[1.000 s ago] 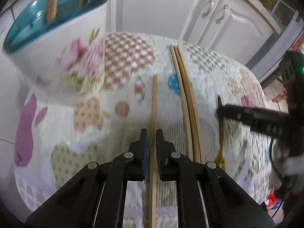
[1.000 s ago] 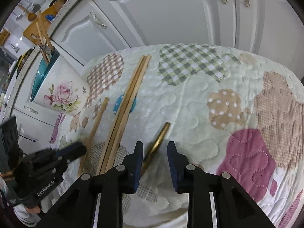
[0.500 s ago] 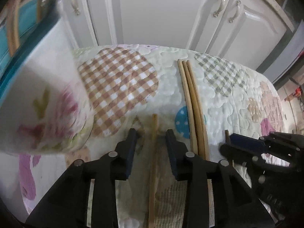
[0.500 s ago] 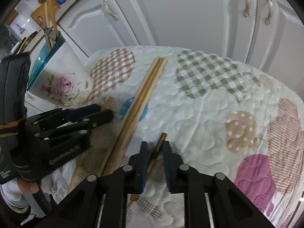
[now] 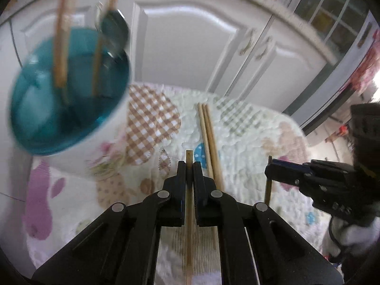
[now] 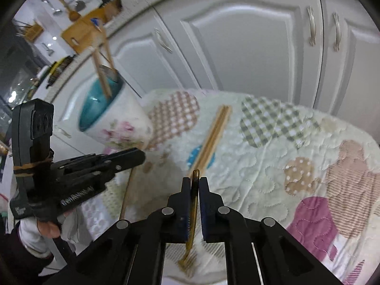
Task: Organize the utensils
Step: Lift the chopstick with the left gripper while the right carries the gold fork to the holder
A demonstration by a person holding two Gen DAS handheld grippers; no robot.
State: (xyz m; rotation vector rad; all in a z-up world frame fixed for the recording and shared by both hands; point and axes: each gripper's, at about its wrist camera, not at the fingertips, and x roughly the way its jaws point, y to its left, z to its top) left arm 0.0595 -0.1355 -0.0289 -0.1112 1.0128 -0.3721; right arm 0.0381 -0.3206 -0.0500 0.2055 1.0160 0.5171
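My left gripper is shut on a single wooden chopstick and holds it above the quilted mat. My right gripper is shut on a gold fork, tines toward the camera, lifted off the mat. A floral cup with a teal inside stands at the left and holds chopsticks and a spoon; it also shows in the right wrist view. A pair of wooden chopsticks lies on the mat between the grippers, also in the right wrist view.
The patchwork quilted mat covers a small round surface. White cabinet doors stand close behind it. The two grippers are close together, the left gripper at the left of the right wrist view.
Both grippers have shut on their utensils and lifted them off the mat. The left gripper opened, moved forward along its chopstick, then closed near its tip.
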